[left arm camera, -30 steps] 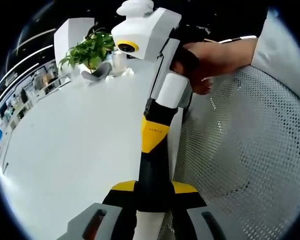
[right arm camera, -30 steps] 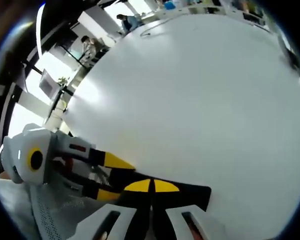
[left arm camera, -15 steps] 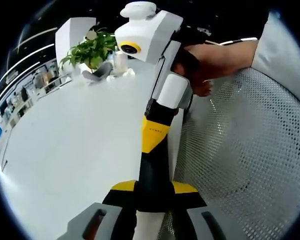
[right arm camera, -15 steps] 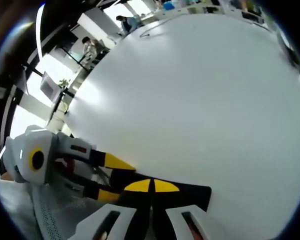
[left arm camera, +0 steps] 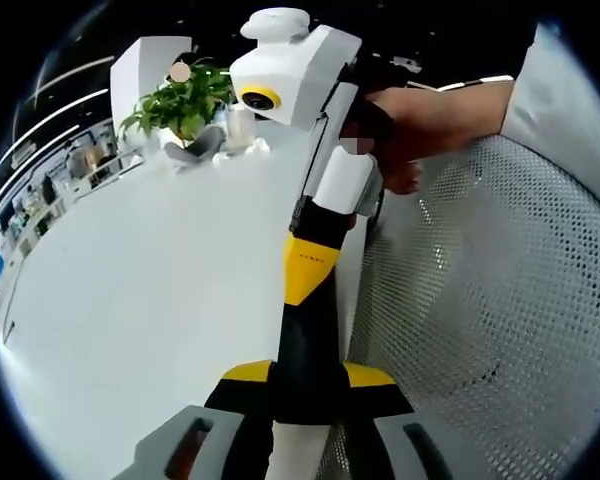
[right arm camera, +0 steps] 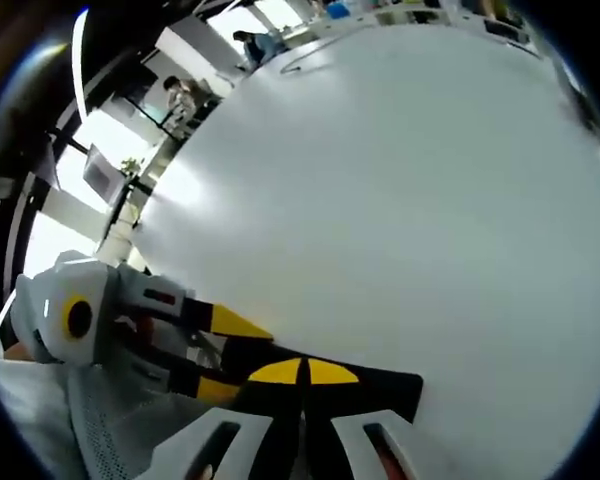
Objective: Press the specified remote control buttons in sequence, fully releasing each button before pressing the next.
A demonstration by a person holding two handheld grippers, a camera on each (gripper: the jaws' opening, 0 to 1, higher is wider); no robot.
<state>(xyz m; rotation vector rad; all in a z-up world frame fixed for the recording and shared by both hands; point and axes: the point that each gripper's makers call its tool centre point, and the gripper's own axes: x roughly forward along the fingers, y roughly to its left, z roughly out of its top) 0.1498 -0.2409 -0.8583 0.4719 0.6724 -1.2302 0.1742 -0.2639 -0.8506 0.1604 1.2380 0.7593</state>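
My left gripper rises from the bottom of the left gripper view, its yellow-and-black jaws standing apart. Between them lie the shut yellow-and-black fingers of the other gripper, which comes down from the top of the view in a person's hand. I cannot tell whether the two grippers touch. In the right gripper view my right gripper is shut, with nothing visible between its yellow tips. The left gripper's fingers reach in from the left, spread either side of it. Both hang over the near edge of a white table.
A white mesh chair stands to the right, beside the table's edge. At the table's far end are a potted plant and a grey object. Beyond the far side people stand by windows.
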